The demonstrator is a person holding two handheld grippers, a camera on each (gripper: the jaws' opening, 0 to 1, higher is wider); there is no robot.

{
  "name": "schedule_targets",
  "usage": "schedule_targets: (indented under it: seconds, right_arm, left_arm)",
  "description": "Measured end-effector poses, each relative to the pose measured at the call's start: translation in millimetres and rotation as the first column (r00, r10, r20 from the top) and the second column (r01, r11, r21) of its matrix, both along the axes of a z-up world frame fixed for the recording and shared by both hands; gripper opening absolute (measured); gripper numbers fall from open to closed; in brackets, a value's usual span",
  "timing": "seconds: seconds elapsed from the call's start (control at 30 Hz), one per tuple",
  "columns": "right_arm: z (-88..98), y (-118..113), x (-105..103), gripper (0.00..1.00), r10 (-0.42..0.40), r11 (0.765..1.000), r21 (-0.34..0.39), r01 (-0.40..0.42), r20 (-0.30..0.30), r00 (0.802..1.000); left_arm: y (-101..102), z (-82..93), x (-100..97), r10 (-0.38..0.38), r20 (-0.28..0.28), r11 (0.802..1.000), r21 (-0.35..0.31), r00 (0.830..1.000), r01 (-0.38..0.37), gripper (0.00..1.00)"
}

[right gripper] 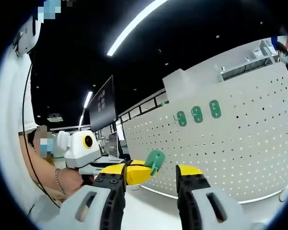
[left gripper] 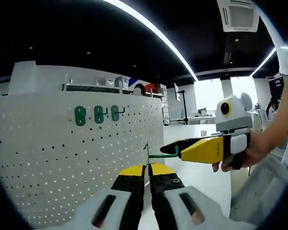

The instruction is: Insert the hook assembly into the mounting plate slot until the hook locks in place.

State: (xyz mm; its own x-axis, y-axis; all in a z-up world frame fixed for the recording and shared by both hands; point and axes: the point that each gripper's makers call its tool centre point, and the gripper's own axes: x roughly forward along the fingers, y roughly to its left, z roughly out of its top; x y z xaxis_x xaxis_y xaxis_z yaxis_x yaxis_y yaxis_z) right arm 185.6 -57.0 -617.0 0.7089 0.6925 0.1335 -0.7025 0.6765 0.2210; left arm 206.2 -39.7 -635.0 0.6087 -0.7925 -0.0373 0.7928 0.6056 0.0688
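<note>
the left gripper [left gripper: 146, 178] has its jaws nearly closed on the green hook [left gripper: 159, 154], just before the white pegboard [left gripper: 62, 158]. the right gripper [right gripper: 151, 184] stands wide open, holding nothing. three green hooks [left gripper: 97, 115] already hang on the board.
</note>
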Motion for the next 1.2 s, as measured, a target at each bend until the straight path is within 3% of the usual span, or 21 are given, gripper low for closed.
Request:
schedule_targets:
  seconds: [0.47,1.2]
  right_arm:
    - [2.7,6,8,0.28,-0.004,0.999,0.046,0.005,-0.024,1.000]
    - [-0.8,12,14,0.09,-0.005,0.998,0.058,0.009,-0.058,0.998]
  left_arm:
    - [1,3.0,0.2,0.007,0.003,1.000,-0.011,1.000,-0.007,0.03]
    - [-1,4.1,-2.2,0.008,0.004,1.000,-0.017,1.000,-0.008,0.03]
